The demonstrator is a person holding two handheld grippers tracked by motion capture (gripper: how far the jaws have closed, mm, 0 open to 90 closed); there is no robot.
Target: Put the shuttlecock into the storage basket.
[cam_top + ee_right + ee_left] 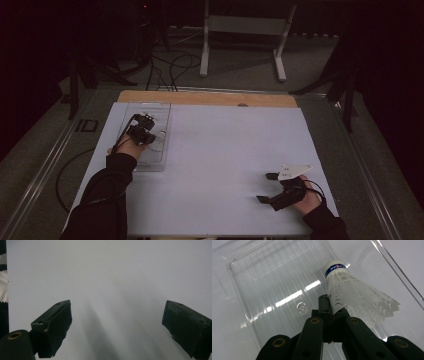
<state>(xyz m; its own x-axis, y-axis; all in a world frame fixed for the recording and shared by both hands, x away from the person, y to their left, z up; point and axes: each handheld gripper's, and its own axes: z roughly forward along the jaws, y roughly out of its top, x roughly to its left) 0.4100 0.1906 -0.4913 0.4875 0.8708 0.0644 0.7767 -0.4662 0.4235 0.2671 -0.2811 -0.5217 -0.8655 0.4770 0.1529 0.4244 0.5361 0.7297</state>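
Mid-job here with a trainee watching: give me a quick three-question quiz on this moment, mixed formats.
1. True or false: the left gripper is shut on the skirt of the shuttlecock.
2. Multiple choice: the shuttlecock is over A) the bare white tabletop, B) the clear plastic tray, C) the wooden table edge.
3. Fill in: the right gripper, over the white table cover, has its jaws ____.

Key: 1 true; 2 B; 3 open.

In the high view the shuttlecock (159, 142) is too small to make out, half hidden by the left hand-held gripper (141, 131).
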